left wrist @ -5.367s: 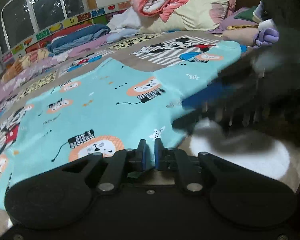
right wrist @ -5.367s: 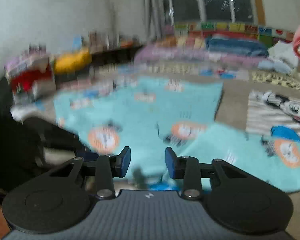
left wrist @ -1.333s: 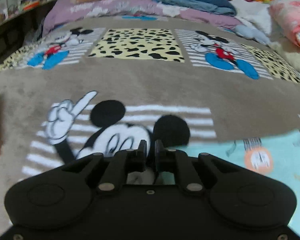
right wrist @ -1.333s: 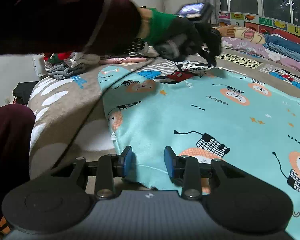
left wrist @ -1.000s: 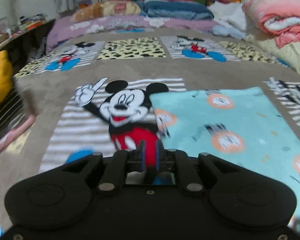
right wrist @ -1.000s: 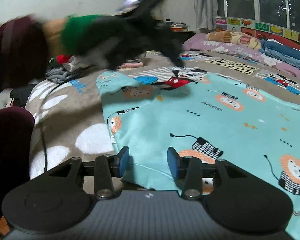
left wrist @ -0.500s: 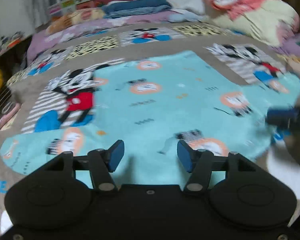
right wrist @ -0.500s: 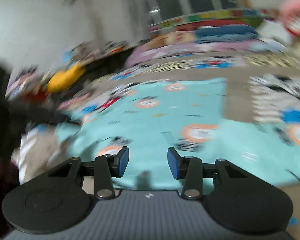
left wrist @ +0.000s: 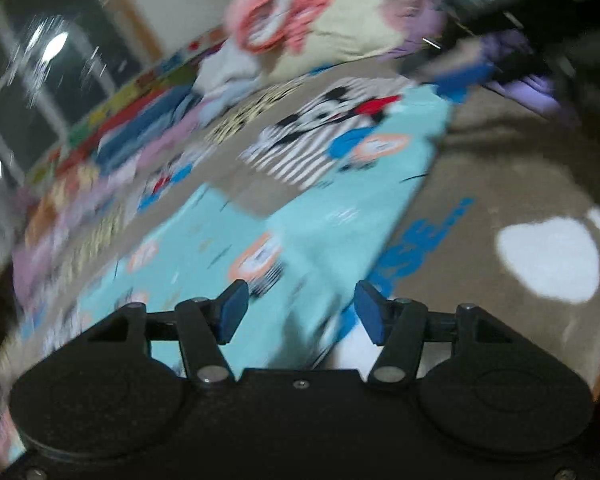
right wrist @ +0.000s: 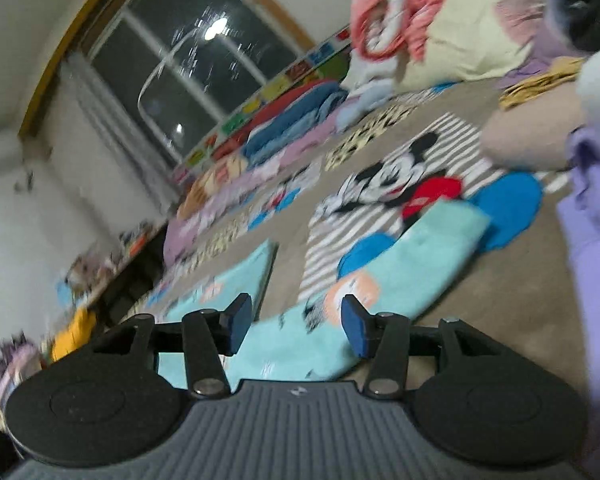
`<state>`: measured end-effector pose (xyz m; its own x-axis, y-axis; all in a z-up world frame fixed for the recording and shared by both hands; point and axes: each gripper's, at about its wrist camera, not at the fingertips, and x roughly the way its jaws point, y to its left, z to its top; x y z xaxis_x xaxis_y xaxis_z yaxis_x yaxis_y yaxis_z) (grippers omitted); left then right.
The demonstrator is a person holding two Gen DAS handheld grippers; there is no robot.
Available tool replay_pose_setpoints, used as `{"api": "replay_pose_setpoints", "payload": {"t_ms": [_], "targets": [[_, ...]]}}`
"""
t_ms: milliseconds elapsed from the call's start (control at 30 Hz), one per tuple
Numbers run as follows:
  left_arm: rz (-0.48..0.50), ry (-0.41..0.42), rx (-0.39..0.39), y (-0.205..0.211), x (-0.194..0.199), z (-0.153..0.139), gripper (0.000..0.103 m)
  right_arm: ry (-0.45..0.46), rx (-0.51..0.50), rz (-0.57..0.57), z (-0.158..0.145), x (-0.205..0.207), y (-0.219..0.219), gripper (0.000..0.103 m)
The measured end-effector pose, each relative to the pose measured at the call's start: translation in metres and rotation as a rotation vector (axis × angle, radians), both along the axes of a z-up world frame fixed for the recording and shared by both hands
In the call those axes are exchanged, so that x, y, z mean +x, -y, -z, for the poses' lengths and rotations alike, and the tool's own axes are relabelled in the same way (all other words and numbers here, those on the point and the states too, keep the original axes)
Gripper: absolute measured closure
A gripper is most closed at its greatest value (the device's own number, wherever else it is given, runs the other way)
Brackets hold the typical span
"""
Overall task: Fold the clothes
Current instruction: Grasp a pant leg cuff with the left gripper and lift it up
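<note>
Left wrist view: the left gripper (left wrist: 298, 312) hangs half open and empty over the teal shirt (left wrist: 300, 232), spread flat on the bed (left wrist: 500, 184) near its front edge; best to pinch the hem squarely.

Right wrist view: the right gripper (right wrist: 292, 326), jaws just opening and holding nothing, points at the sleeve (right wrist: 412, 264); soft printed knit on a plush blanket (right wrist: 480, 304)

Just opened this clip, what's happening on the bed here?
A person holds tongs in each hand over a turquoise lion-print garment spread on a Mickey Mouse blanket. Both the left tongs and right tongs are open with nothing gripped; their jaws have just been opening. The frames are blurred.
</note>
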<state>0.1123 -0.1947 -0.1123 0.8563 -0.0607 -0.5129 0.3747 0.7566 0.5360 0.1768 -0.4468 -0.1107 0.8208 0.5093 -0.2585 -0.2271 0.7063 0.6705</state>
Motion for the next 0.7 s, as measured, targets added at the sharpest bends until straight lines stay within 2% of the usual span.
{"api": "replay_pose_setpoints", "payload": {"t_ms": [133,333,433,600,700], "targets": [[0.101,0.086,0.172,0.045,0.004,0.024,0.044,0.019,0.057,0.03,0.0,0.007,0.028,0.049],[0.19,0.184,0.329,0.093,0.016,0.049,0.044,0.086,0.193,0.049,0.001,0.003,0.074,0.048],[0.198,0.209,0.372,0.112,0.029,0.054,0.044,0.128,0.271,0.03,0.003,0.001,0.088,0.048],[0.208,0.238,0.41,0.132,0.058,0.058,0.045,0.186,0.317,-0.002,0.002,0.004,0.093,0.048],[0.209,0.243,0.433,0.148,0.076,0.057,0.052,0.225,0.416,-0.022,0.004,0.005,0.101,0.047]]}}
